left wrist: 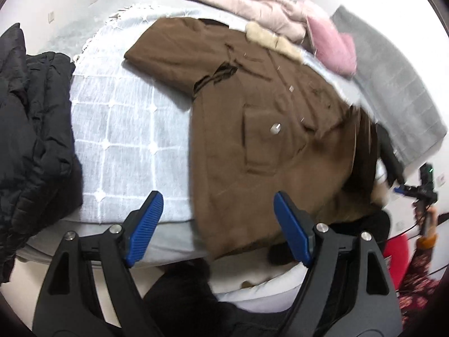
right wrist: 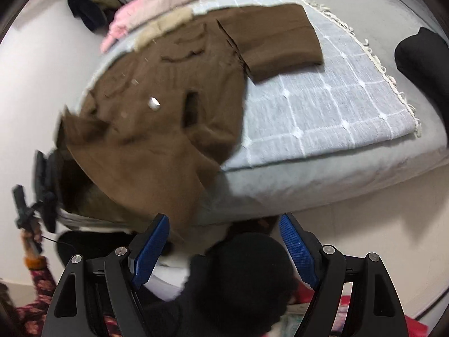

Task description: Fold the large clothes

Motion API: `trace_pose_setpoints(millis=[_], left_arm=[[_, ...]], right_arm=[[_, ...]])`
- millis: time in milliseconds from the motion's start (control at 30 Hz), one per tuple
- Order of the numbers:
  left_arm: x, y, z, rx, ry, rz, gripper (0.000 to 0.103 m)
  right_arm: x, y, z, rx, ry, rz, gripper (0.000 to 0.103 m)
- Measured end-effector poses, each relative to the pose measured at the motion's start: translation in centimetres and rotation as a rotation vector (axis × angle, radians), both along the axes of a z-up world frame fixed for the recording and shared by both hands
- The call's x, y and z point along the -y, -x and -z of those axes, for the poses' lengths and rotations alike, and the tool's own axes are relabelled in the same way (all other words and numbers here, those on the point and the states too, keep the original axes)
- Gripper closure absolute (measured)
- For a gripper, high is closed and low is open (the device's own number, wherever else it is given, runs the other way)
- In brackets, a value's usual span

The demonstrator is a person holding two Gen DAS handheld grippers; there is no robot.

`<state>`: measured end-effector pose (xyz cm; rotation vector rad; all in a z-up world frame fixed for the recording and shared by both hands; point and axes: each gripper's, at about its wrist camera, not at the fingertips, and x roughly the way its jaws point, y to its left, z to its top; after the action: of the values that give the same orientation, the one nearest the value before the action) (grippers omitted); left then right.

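Note:
A large brown coat (left wrist: 269,140) with a beige fur collar (left wrist: 273,39) lies spread on a bed, one sleeve out to the left, its hem hanging over the near bed edge. It also shows in the right wrist view (right wrist: 157,129). My left gripper (left wrist: 217,224) is open and empty, held above the coat's hem at the bed edge. My right gripper (right wrist: 224,250) is open and empty, off the bed's near edge beside the hanging hem. The other hand-held gripper shows at the right edge of the left wrist view (left wrist: 423,188) and the left edge of the right wrist view (right wrist: 31,210).
A pale blue checked blanket (left wrist: 126,140) covers the bed. A black puffer jacket (left wrist: 31,140) lies at the left. Pink and cream clothes (left wrist: 252,2) are piled at the far side, with a grey towel (left wrist: 393,84) to the right. A dark round object (right wrist: 247,275) sits below the right gripper.

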<state>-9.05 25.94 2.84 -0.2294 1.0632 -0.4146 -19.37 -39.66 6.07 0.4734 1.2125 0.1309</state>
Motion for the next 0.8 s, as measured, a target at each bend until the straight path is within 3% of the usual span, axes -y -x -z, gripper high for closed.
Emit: trace_pose_setpoints(millis=[133,333,467,500,533,567,600,633,733,800], left_arm=[[2.1,-2.0,2.0,-0.071,-0.061,-0.005,0.022],[6.1,-4.1,8.9,-0.28,-0.159,0.059,0.022],[7.6,-3.7,8.9,-0.258,-0.174,0.109,0.025],[7.9,-3.5,8.7,-0.259,-0.152,0.132,0.04],[8.1,-3.3,8.6,-0.256,-0.153,0.14,0.07],[8.1,-3.3,8.1,-0.245,-0.136,0.12,0.088],[7.8,-3.2,7.8,-0.247,-0.107,0.097,0.091],[7.2,-3.1,7.2,-0.245,-0.078,0.071,0.094],[5.2,-1.6,4.0,-0.138,-0.072,0.013,0.094],[3.9,-0.7,4.0,-0.14,-0.095,-0.006,0.094]], right_arm=[[0.1,-2.3,0.2,0.031,-0.08,0.045,0.019],[-0.6,-6.2,7.7,-0.169,-0.11,0.079,0.019],[-1.2,-6.8,12.3,-0.271,-0.176,0.093,0.019],[-1.5,-6.7,13.1,-0.283,-0.228,0.079,0.024],[-2.0,-6.5,13.5,-0.281,-0.269,0.058,0.055],[-2.6,-6.5,13.7,-0.274,-0.292,0.024,0.077],[-3.0,-6.4,13.2,-0.25,-0.292,0.004,0.091],[-3.4,-6.4,12.1,-0.208,-0.235,-0.013,0.094],[-2.5,-5.3,6.8,-0.04,-0.147,-0.023,0.096],[-0.3,-4.2,4.0,0.01,-0.097,0.005,0.096]])
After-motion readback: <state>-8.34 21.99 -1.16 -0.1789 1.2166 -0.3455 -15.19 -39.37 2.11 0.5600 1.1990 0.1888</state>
